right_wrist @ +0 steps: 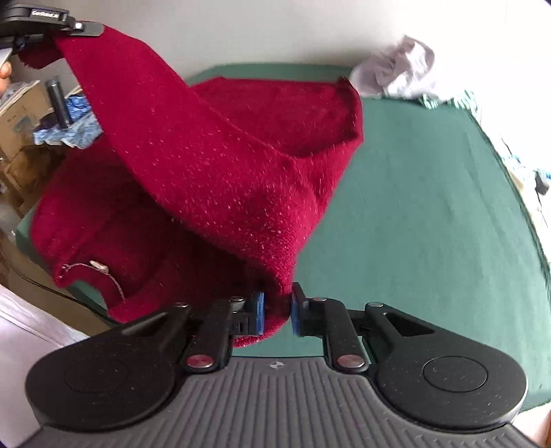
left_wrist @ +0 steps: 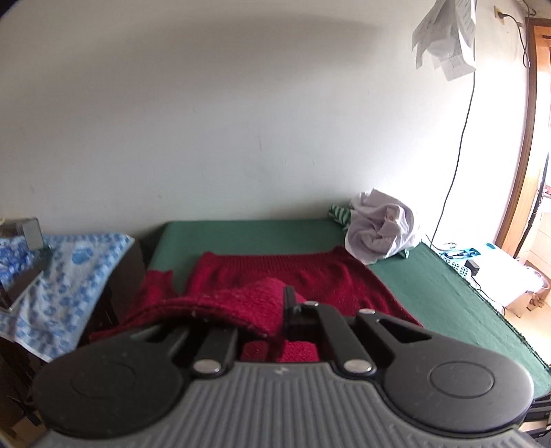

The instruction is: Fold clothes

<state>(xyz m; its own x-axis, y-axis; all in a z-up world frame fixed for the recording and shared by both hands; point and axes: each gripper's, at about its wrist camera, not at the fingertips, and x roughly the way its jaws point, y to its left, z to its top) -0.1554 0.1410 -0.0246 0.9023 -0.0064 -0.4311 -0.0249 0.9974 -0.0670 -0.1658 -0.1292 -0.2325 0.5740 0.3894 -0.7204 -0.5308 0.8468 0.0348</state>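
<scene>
One red sweater (right_wrist: 213, 165) lies partly on one green desk (right_wrist: 413, 206), and two claws are in view, the right claw (right_wrist: 278, 310) and the left claw (right_wrist: 82, 29), each with a fold of the sweater between its fingers. At the desk's far end sits one heap of pale clothes (left_wrist: 382, 231) with one green-striped garment (left_wrist: 339, 215) beside it. One blue-patterned cloth (left_wrist: 69, 272) covers the furniture to the left, one dark bottle (right_wrist: 59, 103) stands there, one cable (left_wrist: 461, 144) runs down the wall, and one bunch of papers (left_wrist: 447, 34) hangs above it.
</scene>
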